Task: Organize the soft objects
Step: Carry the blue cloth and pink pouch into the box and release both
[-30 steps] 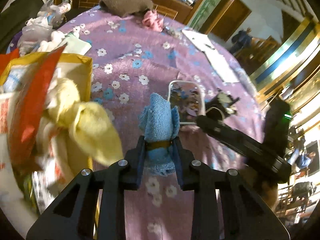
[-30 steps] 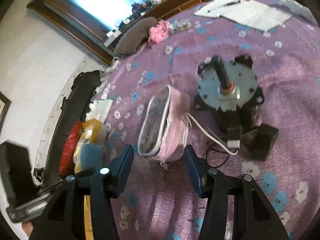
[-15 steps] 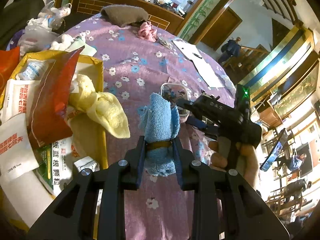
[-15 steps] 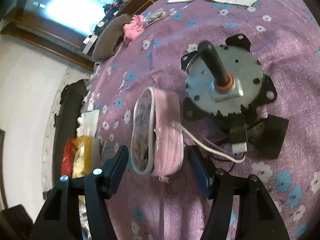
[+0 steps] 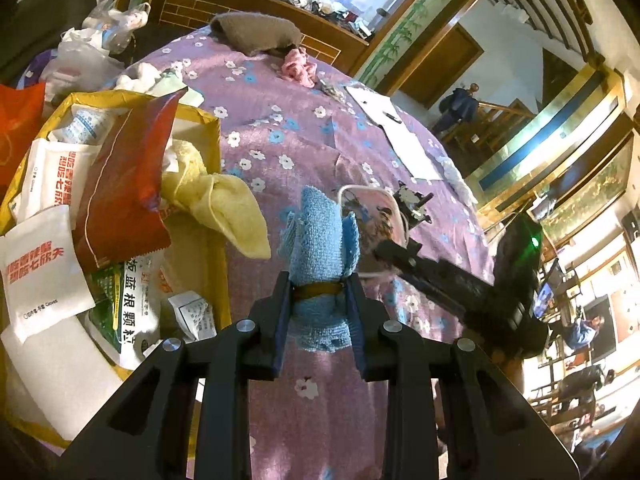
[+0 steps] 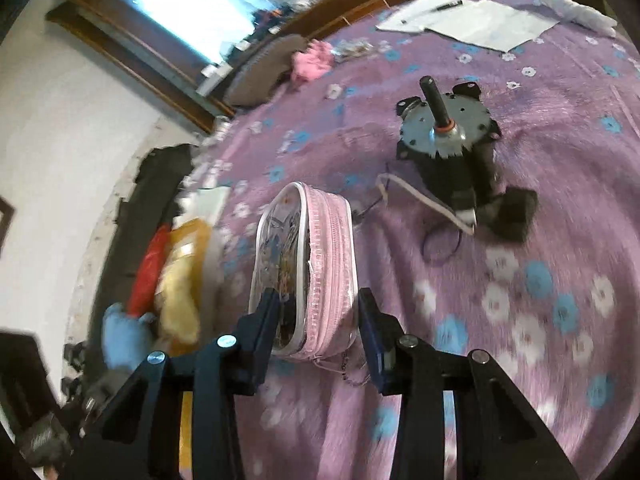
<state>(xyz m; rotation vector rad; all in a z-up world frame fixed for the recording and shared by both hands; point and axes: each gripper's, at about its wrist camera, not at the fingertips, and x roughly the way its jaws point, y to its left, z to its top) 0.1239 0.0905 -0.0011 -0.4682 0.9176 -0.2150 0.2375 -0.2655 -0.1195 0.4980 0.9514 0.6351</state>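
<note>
The left gripper (image 5: 319, 304) has its jaws clenched on a rolled blue cloth (image 5: 320, 240), bound round its middle with a brown band (image 5: 318, 289); the cloth stands upright between the fingers, its upper end fanning out above them and its frayed lower end hanging just below; it is held over the worktop (image 5: 280, 152), which is covered in purple fabric printed with white and blue flowers. To the left of it sits a yellow bag (image 5: 208, 128) crammed with packets, among them a red foil pouch (image 5: 124, 184) and white sachets with red lettering (image 5: 40, 276); a yellow cloth (image 5: 224, 208) spills out over the bag's rim towards the blue one, near but apart from it.

The right gripper (image 6: 318, 334) has its jaws either side of a pink zippered pouch (image 6: 320, 264) with a clear printed face; the pouch stands on its edge on the worktop, its near end between the fingers; the left finger looks to be against the clear side, but I cannot tell whether the right one touches the pink side, so the grip itself is uncertain. Beyond the pouch stands a small electric motor (image 6: 444, 136) with its shaft pointing up, a white lead (image 6: 424, 200) trailing from it; well behind, at the far edge, lie a pink scrunched cloth (image 6: 314, 60), a brown-grey cloth (image 6: 264, 72) and white sheets of paper (image 6: 480, 24) with a pen (image 6: 450, 5) on them.
</note>
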